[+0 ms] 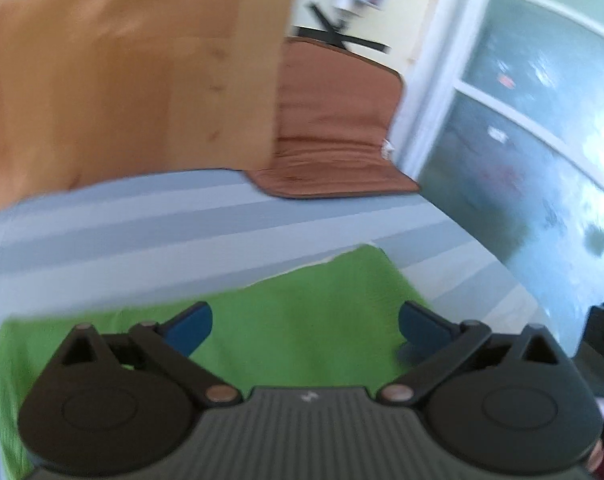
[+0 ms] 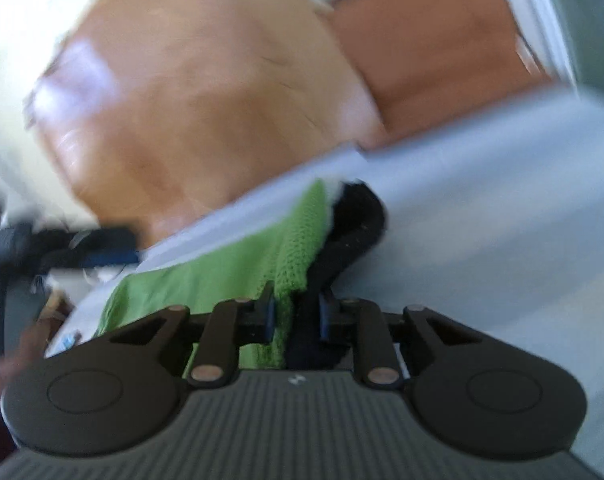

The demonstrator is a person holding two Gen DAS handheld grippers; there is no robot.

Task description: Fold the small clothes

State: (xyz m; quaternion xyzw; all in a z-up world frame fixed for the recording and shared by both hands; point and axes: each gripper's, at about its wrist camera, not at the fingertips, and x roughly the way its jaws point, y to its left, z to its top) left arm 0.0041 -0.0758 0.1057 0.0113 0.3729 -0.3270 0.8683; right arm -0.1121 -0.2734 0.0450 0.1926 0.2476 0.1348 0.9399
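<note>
With the left gripper (image 1: 305,328) spread wide and empty above the green garment (image 1: 294,320) on the striped bed (image 1: 142,224), only the right gripper (image 2: 294,312) pinches its bunched edge, which could slip loose if tugged.

Your left wrist camera looks down along its tongs (image 1: 305,326), close over the green cloth (image 1: 302,300) on the striped sheet (image 1: 142,224). Your right one sits nearer and rolled. Both share cloth, sheet and the brown cushion (image 1: 333,120).
</note>
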